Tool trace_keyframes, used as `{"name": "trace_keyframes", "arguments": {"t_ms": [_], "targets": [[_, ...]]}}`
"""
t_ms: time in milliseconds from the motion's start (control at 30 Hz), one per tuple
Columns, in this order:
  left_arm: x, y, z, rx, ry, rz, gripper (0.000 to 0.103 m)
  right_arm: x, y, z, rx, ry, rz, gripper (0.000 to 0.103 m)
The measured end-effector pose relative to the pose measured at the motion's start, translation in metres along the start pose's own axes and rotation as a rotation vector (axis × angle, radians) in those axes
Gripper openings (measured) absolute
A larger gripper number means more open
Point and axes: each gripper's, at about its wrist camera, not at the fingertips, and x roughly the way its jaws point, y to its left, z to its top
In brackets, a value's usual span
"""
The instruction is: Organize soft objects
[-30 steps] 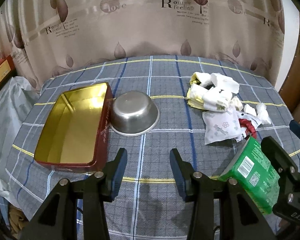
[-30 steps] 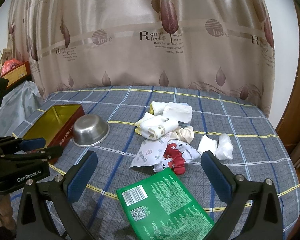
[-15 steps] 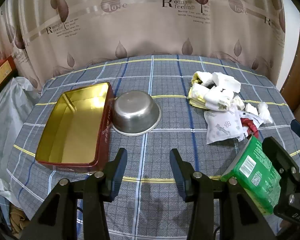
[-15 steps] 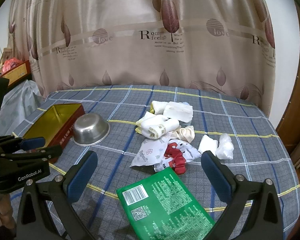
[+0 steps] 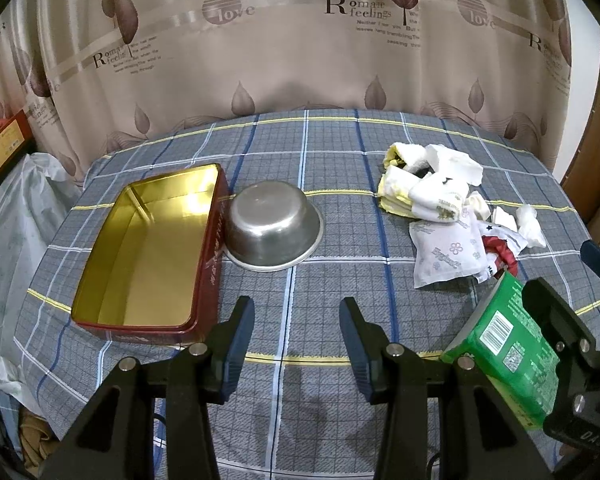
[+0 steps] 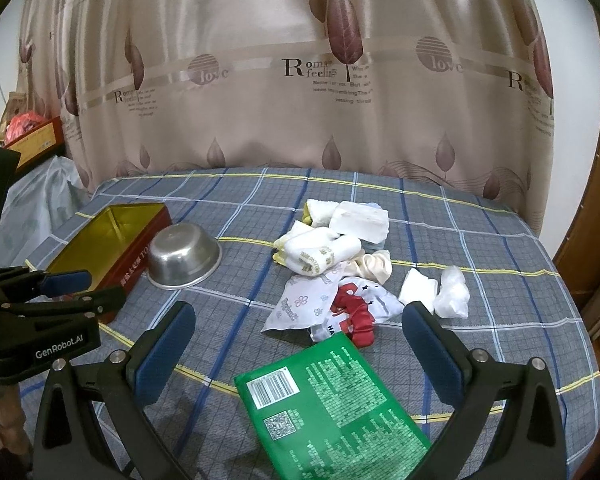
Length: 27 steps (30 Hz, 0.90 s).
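While nothing is gripped yet, the left hand-held gripper hovers with its jaws parted over the checked surface. Ahead to its left sits the open gold-lined tin, probably the bin for the soft things, with an upturned steel bowl touching it. Further right, the right hand-held gripper, spread wide and empty, faces the pile of socks and cloths, just above a green packet. The left unit reads "GenRobot.AI"; one pouch reads "England".

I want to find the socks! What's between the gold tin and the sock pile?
The upside-down steel bowl sits between the tin and the sock pile, seen in both views.
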Motion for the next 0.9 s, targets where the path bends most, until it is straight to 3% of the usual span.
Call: {"name": "trace_keyframes", "arguments": {"t_ms": [900], "targets": [[0.0046,0.0037,0.0018,0.003,-0.002,0.011,0.045,-0.0006,-0.0018,0.0033,0.011,0.006,0.015,0.103]]}}
